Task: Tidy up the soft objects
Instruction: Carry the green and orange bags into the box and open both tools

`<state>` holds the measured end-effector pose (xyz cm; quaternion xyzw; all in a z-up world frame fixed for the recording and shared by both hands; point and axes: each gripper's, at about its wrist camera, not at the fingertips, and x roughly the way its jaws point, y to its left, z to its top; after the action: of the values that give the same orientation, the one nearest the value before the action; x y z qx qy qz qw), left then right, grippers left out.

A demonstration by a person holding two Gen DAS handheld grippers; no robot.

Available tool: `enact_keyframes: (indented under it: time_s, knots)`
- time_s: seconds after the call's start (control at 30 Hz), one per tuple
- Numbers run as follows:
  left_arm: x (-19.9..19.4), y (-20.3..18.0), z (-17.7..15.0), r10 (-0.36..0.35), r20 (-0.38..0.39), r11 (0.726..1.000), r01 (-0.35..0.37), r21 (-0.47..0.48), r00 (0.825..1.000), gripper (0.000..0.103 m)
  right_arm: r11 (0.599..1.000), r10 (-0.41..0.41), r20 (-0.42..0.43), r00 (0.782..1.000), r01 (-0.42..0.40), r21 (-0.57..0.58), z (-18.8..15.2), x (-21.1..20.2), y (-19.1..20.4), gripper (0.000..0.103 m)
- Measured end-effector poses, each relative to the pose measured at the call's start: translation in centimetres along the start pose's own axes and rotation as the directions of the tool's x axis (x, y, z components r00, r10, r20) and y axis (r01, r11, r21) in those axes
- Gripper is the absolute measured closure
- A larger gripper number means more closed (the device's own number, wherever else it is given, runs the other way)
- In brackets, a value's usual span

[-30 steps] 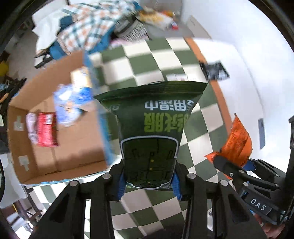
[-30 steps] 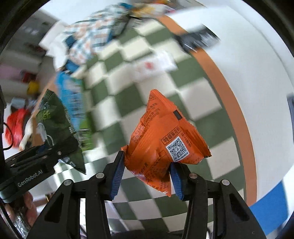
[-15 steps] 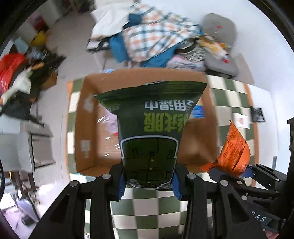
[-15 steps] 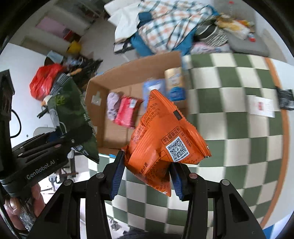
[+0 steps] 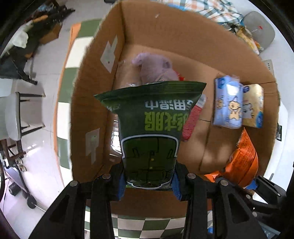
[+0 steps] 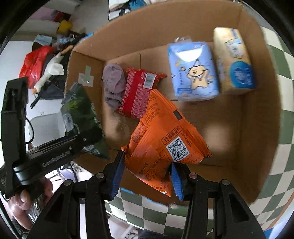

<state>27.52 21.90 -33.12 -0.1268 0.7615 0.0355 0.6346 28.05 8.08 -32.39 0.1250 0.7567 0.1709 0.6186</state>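
My left gripper (image 5: pixel 149 185) is shut on a dark green packet (image 5: pixel 150 125) and holds it over the near left part of an open cardboard box (image 5: pixel 95 92). My right gripper (image 6: pixel 146 176) is shut on an orange snack packet (image 6: pixel 161 143), which hangs above the box (image 6: pixel 257 119) floor near its front wall. The orange packet (image 5: pixel 242 161) also shows at the right edge of the left wrist view, and the green packet (image 6: pixel 82 114) at the left of the right wrist view. Inside the box lie a purple plush toy (image 6: pixel 114 86), a red packet (image 6: pixel 137 93), a blue tissue pack (image 6: pixel 193 73) and a yellow tissue pack (image 6: pixel 233 60).
The box stands on a green and white checked cloth (image 6: pixel 165 217). Beyond it lie a checked fabric pile (image 5: pixel 216 9), a grey cushion (image 5: pixel 261 29), a red bag (image 6: pixel 35 62) and a white toy goose (image 6: pixel 49 73). A white chair (image 5: pixel 16 114) stands at the left.
Both grippers have swept with their packets from above the checked cloth to over the box and come lower, so the box now fills both views. Neither grip has altered.
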Motion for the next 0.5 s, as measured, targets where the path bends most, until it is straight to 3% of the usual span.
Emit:
enact_keyframes:
  time_s: [0.37,0.5]
  knots:
    - [1.1,-0.2,-0.5,0.004,-0.061,1.0,-0.004,-0.001,0.998,0.063,1.0,-0.024,-0.087,0.996,0.024,-0.006,0.8,3.4,0.1,0.05]
    - [-0.8,-0.8,-1.1,0.001,-0.026,1.0,-0.001,0.009,1.0,0.057,1.0,-0.025,-0.094,0.995,0.025,-0.005,0.4,3.0,-0.2,0.031]
